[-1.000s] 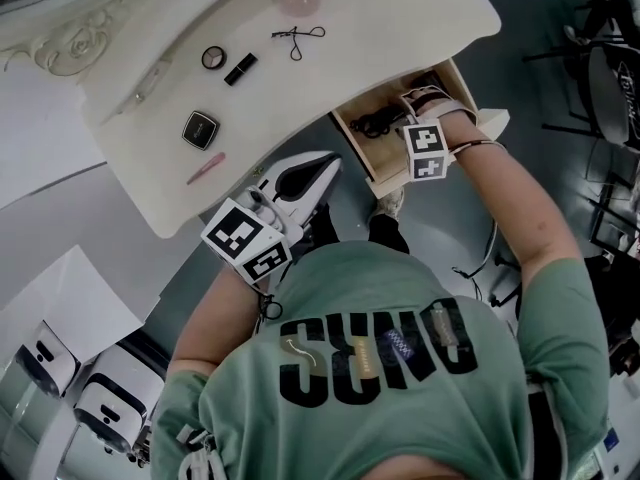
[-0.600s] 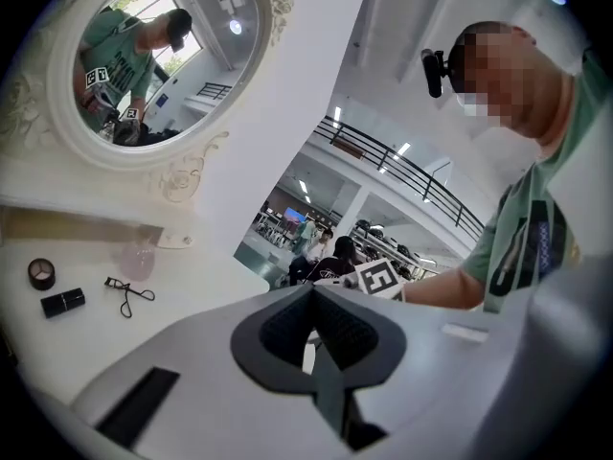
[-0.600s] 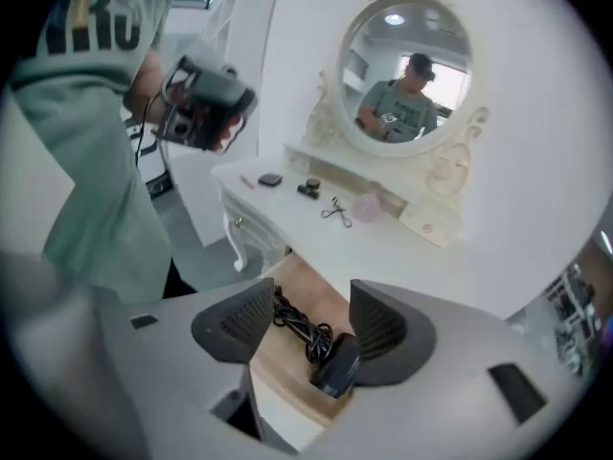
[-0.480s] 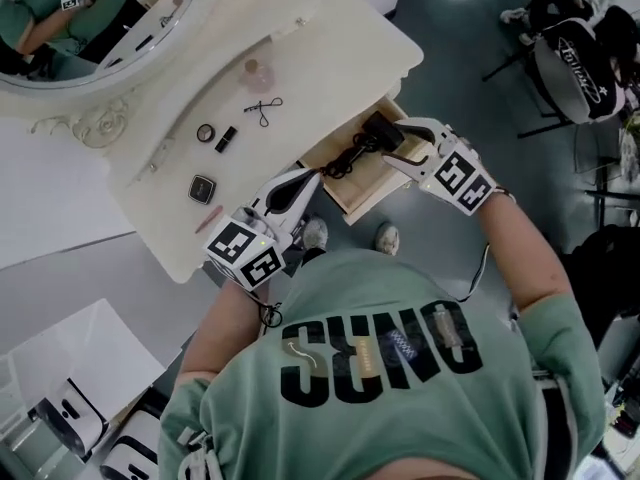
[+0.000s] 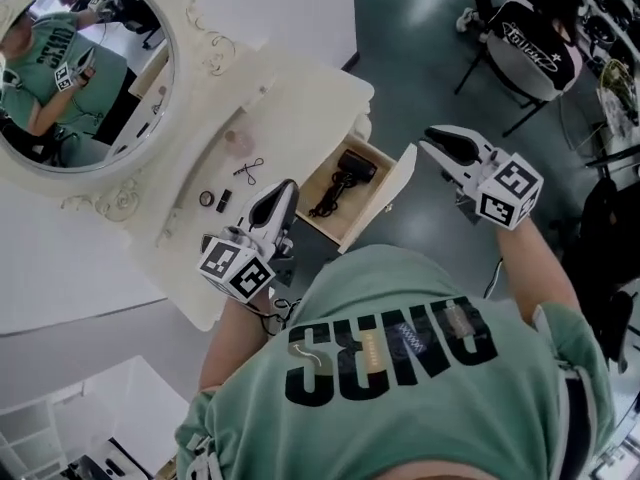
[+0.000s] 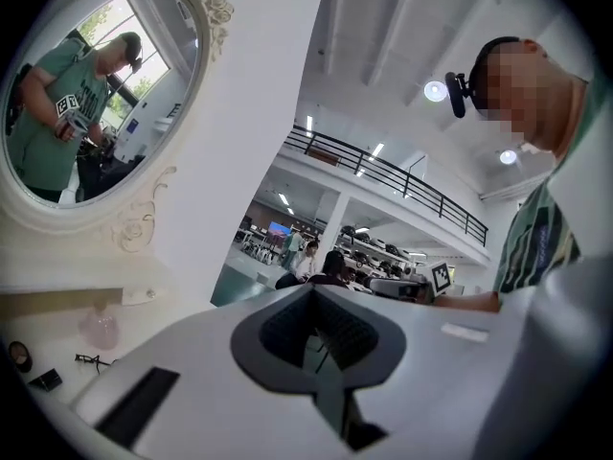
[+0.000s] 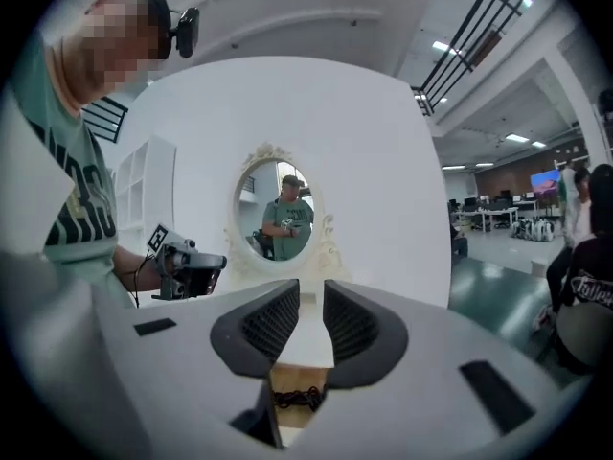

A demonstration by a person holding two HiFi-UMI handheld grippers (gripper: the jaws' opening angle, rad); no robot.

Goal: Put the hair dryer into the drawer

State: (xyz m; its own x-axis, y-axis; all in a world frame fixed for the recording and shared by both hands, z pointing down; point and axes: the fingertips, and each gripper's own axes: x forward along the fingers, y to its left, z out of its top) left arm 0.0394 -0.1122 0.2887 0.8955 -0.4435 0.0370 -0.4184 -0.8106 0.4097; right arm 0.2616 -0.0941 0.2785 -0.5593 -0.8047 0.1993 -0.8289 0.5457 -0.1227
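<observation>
Head view: the hair dryer (image 5: pixel 356 165) lies inside the open drawer (image 5: pixel 392 192). Our right gripper (image 5: pixel 428 138), jaws just closing to a slit, and left gripper (image 5: pixel 287 188), jaws together, hold nothing; we should keep the cord (image 5: pixel 325 200) inside.

Drawer (image 5: pixel 368 196): bare light wood inside, matt, with a cream-painted front. Hair dryer (image 5: pixel 356 165): black plastic, matt. Dressing table (image 5: pixel 295 103): smooth cream paint, satin. Mirror (image 5: pixel 75 63): glossy glass in a carved frame. Floor (image 5: pixel 420 48): smooth, slight sheen. T-shirt (image 5: pixel 420 388): green cloth.
</observation>
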